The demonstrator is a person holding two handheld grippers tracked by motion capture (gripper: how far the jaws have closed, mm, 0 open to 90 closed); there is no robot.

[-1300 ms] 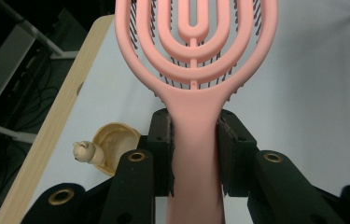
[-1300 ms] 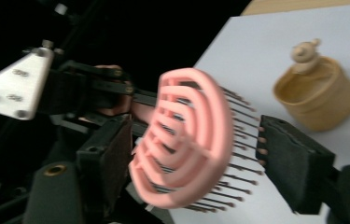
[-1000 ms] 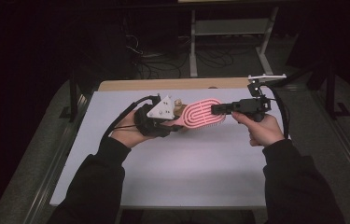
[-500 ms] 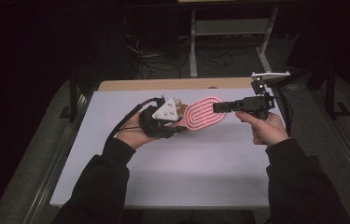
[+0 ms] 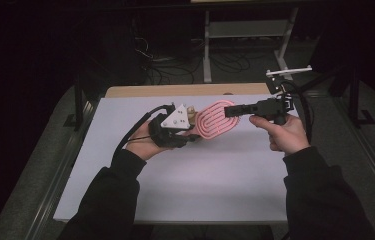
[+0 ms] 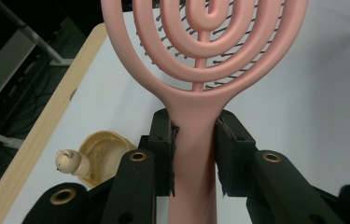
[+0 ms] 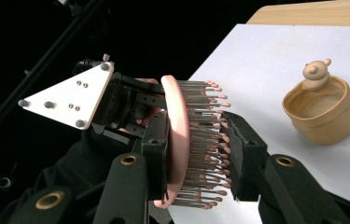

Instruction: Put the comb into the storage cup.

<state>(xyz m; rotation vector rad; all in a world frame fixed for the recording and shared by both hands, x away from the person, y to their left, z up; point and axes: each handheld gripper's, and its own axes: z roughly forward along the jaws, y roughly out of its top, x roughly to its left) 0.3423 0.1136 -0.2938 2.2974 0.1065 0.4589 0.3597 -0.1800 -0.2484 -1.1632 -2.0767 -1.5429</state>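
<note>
- Pink hairbrush [image 5: 218, 118] is up off the table [image 5: 185, 195], slung between my two grippers; long axis runs L–R, handle toward my left hand, head toward my right.
- Left gripper [image 6: 195, 154]: jaws clamped on the brush handle just below the head, pads tight on both sides.
- Right gripper [image 7: 199, 154]: jaws straddle the far end of the head, one pad on the flat back, other vs. the bristle tips. Looks pinched, but bristles hide how firmly.
- Right hand [image 5: 281, 132] comes in from the brush's right, gripper pointing left, roughly level. Left hand [image 5: 147, 142] sits palm-up under its gripper.
- Small tan bear cup [image 7: 322, 106] stands on the table beyond the brush handle, apart from it.
- Both equally near; prob. a handover or a pull, I'd say.
</note>
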